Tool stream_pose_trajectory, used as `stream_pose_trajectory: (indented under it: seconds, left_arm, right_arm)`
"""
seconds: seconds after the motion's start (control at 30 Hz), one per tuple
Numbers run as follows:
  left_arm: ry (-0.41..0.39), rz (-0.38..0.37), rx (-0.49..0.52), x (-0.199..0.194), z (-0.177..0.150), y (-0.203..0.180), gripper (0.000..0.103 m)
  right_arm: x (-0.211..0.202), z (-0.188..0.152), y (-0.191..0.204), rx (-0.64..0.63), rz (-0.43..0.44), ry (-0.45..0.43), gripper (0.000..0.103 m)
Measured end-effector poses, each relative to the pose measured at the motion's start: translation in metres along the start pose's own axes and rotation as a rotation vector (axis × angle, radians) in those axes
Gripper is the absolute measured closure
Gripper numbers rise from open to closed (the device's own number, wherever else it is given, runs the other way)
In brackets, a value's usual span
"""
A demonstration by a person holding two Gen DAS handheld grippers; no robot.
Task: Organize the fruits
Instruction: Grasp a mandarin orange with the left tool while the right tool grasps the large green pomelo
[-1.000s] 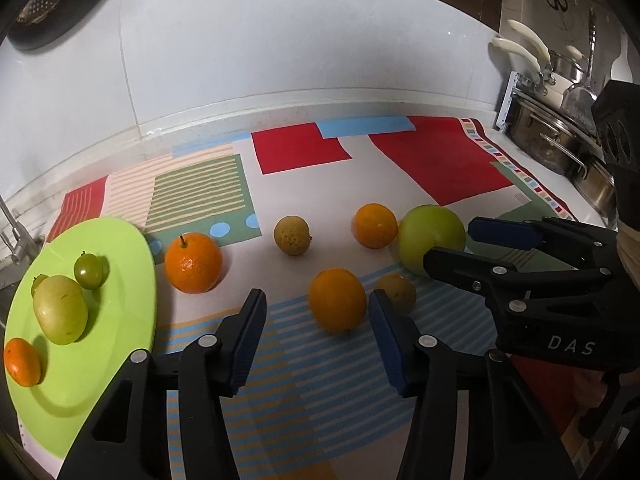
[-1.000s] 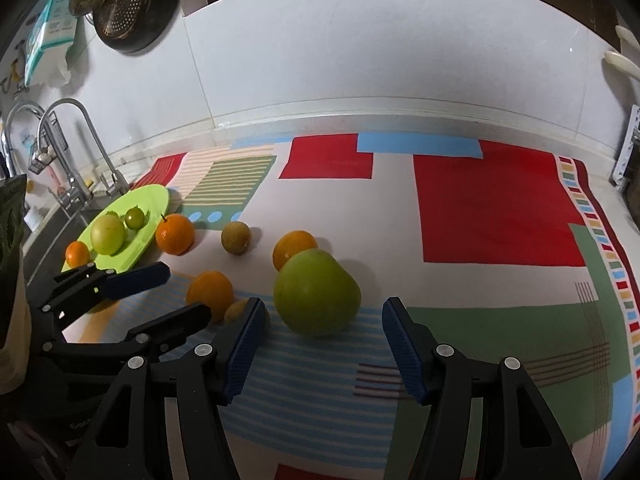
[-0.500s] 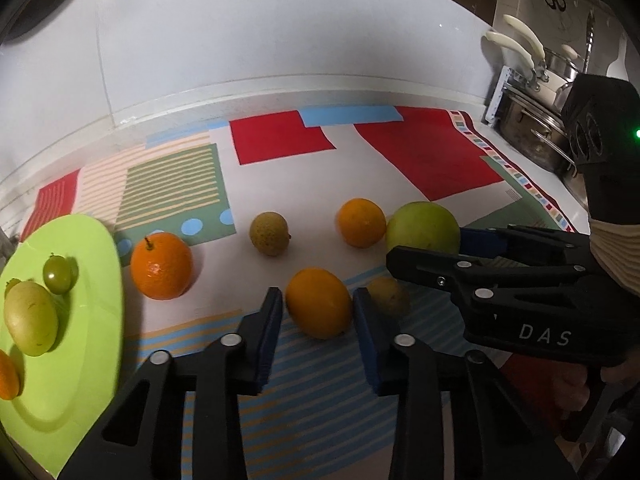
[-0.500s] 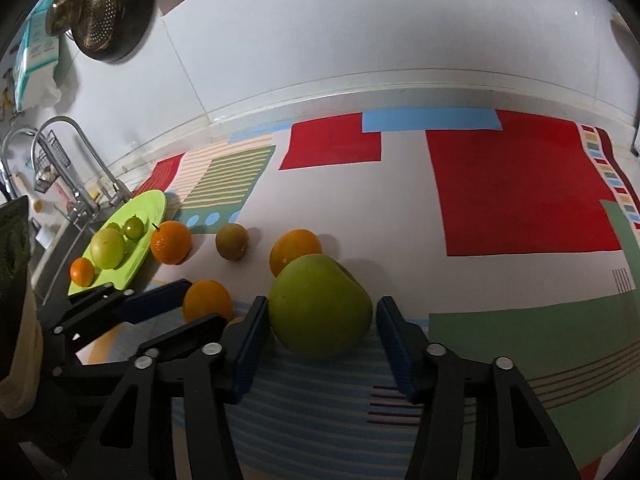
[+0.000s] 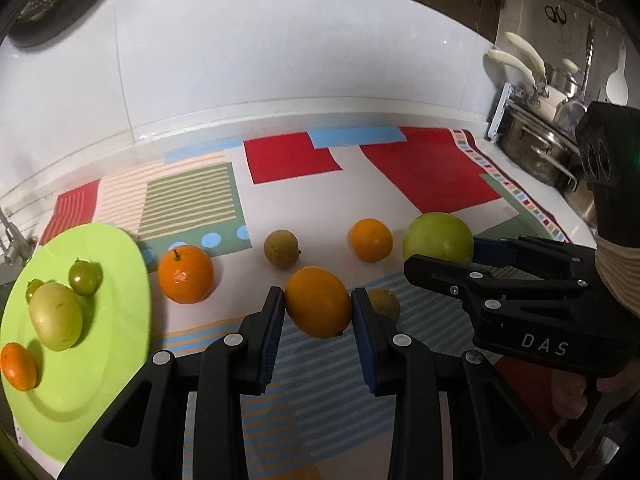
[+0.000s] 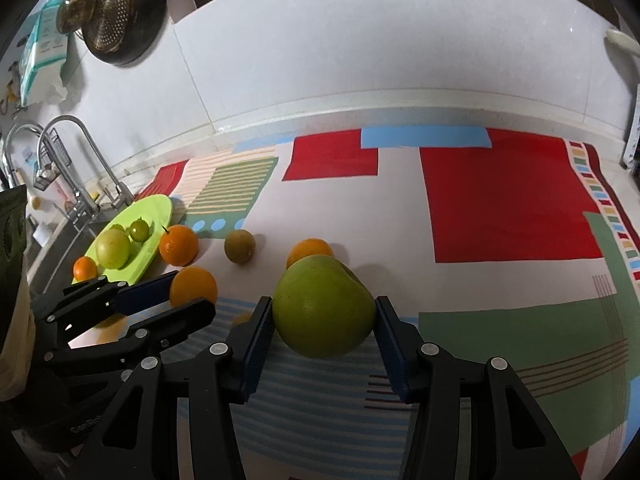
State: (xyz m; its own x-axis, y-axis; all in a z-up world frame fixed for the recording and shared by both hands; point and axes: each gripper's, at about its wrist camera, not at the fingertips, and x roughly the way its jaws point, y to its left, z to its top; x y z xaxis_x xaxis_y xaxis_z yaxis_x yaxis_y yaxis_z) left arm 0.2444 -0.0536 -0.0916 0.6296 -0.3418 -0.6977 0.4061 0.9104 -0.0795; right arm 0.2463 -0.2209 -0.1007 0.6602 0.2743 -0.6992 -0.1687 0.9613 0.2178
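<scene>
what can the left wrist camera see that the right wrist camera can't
Only the left wrist view shows the steel pots at the counter's right end. Only the right wrist view shows the faucet and hanging strainer. Both show the green plate, the orange between the left hand-held gripper pads, and the big green fruit between the right hand-held gripper pads.

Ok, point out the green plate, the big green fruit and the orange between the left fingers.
Green plate [image 5: 100, 368], left wrist view, bare centre.
Big green fruit [image 6: 322, 306], right wrist view, front face.
Orange [image 5: 318, 302], left wrist view, middle.
</scene>
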Motion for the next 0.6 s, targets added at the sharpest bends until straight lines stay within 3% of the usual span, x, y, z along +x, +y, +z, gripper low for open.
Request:
stream_pose_trajectory:
  seconds: [0.6]
  left_arm:
    - [-0.112, 0.07, -0.065, -0.08, -0.013, 0.009, 0.069]
  right_arm:
    - [-0.067, -0.002, 0.046, -0.058, 0.0, -0.111, 0.052]
